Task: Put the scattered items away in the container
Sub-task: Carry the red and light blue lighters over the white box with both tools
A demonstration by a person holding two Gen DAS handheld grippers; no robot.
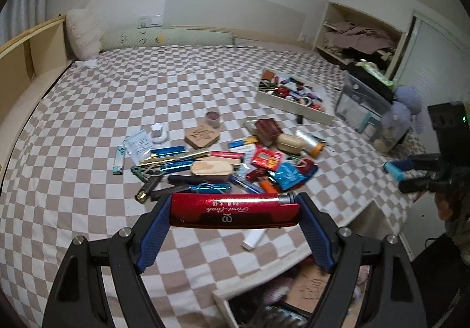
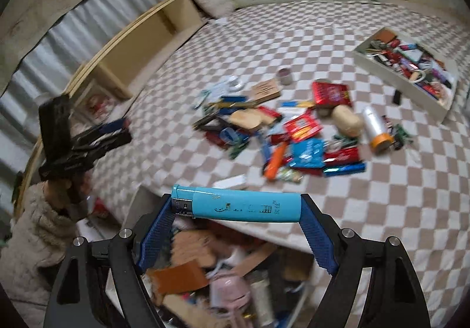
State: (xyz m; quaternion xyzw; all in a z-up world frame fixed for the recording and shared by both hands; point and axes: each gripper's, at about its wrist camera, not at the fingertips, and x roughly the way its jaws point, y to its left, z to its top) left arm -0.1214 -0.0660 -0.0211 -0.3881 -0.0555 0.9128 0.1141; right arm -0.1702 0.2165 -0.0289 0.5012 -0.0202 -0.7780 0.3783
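My left gripper [image 1: 235, 210] is shut on a red lighter [image 1: 232, 209], held crosswise by its two ends between the blue pads, above the near part of the bed. My right gripper [image 2: 236, 207] is shut on a light blue lighter [image 2: 241, 207], gripped end to end the same way. It also shows at the right edge of the left wrist view, the right gripper [image 1: 395, 171]. A pile of scattered small items [image 1: 223, 157] lies on the checkered bedspread. The white container [image 1: 293, 103], a shallow box holding several items, sits farther back to the right. The same container [image 2: 406, 81] is at the upper right.
A white stick-shaped item [image 1: 254, 240] lies near the bed's front edge. A clear plastic drawer unit [image 1: 361, 104] and a plush toy [image 1: 406, 110] stand right of the bed. An open box of clutter [image 2: 223, 278] sits on the floor below. A sleeve [image 2: 26, 228] holds the left gripper [image 2: 85, 140].
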